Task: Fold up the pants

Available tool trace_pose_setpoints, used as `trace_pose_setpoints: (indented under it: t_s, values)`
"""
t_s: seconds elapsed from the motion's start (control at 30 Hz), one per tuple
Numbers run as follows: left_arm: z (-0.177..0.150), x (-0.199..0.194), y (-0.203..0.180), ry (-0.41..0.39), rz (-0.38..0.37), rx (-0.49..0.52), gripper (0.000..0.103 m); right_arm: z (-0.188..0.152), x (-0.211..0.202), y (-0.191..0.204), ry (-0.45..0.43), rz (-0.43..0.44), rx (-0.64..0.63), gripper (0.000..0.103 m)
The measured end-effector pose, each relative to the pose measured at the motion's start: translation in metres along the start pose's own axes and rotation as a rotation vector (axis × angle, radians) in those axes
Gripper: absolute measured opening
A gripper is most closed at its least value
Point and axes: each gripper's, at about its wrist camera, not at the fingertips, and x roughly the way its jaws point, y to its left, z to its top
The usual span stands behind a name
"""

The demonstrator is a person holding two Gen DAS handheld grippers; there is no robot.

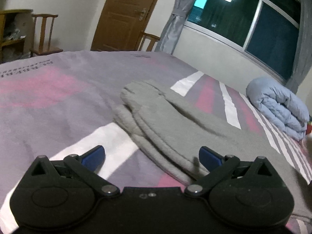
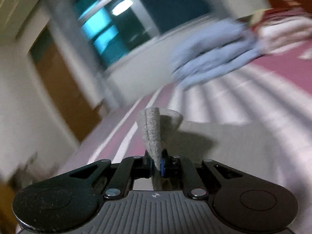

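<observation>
We see one pair of grey fleece pants (image 1: 165, 117) lying on the striped pink-and-grey bed (image 1: 58, 97). Our left tool (image 1: 152, 156) gapes wide, empty; our right tool (image 2: 156, 163) pinches the pants' edge.

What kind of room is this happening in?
Most likely a bedroom at night: a wide bed with a striped pink-and-grey cover, a rolled pale blue quilt on it, and a dark curtained window beside a wooden door.
</observation>
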Motion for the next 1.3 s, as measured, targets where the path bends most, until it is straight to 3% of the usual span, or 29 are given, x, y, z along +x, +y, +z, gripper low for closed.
trace_pose_setpoints:
  t_s: [0.07,0.1,0.17,0.2,0.27,0.37,0.43,0.47,0.5,0.53,0.63,0.67,0.77,0.8,0.83,0.9,1.03,1.1,1.2,1.3]
  values:
    - [0.001,0.001,0.008,0.003,-0.007,-0.042,0.097,-0.047,0.044,0.028,0.177,0.048,-0.121,0.011]
    - [0.001,0.001,0.011,0.001,-0.009,-0.058,0.097,-0.072,0.063,0.042,0.295,0.051,-0.195,0.020]
    - [-0.001,0.000,0.013,0.003,-0.015,-0.062,0.097,-0.088,0.041,0.064,0.193,0.032,-0.292,0.029]
    - [-0.001,0.000,0.012,0.007,-0.017,-0.052,0.097,-0.085,0.031,0.065,0.172,0.093,-0.251,0.039]
    - [-0.001,0.001,0.012,0.010,-0.021,-0.039,0.097,-0.077,0.008,0.063,0.096,0.149,-0.199,0.041]
    - [-0.001,0.003,0.011,0.016,-0.024,-0.041,0.097,-0.058,0.006,0.052,0.049,0.109,-0.123,0.041]
    - [-0.001,0.004,0.009,0.019,-0.025,-0.032,0.097,-0.056,0.019,0.046,0.079,0.045,-0.094,0.041]
    - [-0.002,0.004,0.009,0.020,-0.023,-0.032,0.097,-0.062,0.033,0.045,0.142,0.034,-0.063,0.041]
    - [-0.002,0.004,0.009,0.022,-0.021,-0.033,0.097,-0.073,0.056,0.045,0.269,0.042,-0.040,0.041]
    - [-0.002,0.004,0.009,0.024,-0.019,-0.037,0.097,-0.083,0.061,0.047,0.289,0.052,-0.054,0.041]
    - [-0.004,0.004,0.006,0.029,-0.020,-0.028,0.097,-0.071,0.039,0.047,0.221,0.104,0.027,0.041]
    - [-0.004,0.004,0.006,0.031,-0.019,-0.017,0.097,-0.068,0.022,0.047,0.150,0.094,0.015,0.041]
    - [-0.003,0.006,0.005,0.032,-0.020,-0.018,0.097,-0.059,-0.009,0.038,0.095,0.067,-0.022,0.042]
    - [-0.003,0.007,0.004,0.034,-0.020,-0.015,0.097,-0.057,-0.019,0.031,0.082,0.061,-0.013,0.045]
    - [-0.003,0.007,0.003,0.036,-0.018,-0.010,0.097,-0.054,-0.028,0.024,0.077,0.040,-0.011,0.060]
    - [-0.004,0.008,0.002,0.037,-0.018,-0.009,0.097,-0.049,-0.044,0.010,0.047,-0.004,-0.010,0.079]
    - [-0.004,0.011,0.000,0.040,-0.032,-0.013,0.097,-0.040,-0.072,-0.022,0.004,-0.071,0.037,0.079]
    - [0.003,0.021,0.003,0.062,-0.092,-0.044,0.097,-0.040,-0.088,-0.035,-0.023,-0.104,0.065,0.079]
    - [0.010,0.041,0.031,0.101,-0.271,-0.288,0.096,-0.038,-0.102,-0.057,-0.053,-0.144,0.142,0.079]
    - [0.015,0.058,0.035,0.147,-0.291,-0.310,0.096,-0.035,-0.112,-0.072,-0.077,-0.163,0.221,0.079]
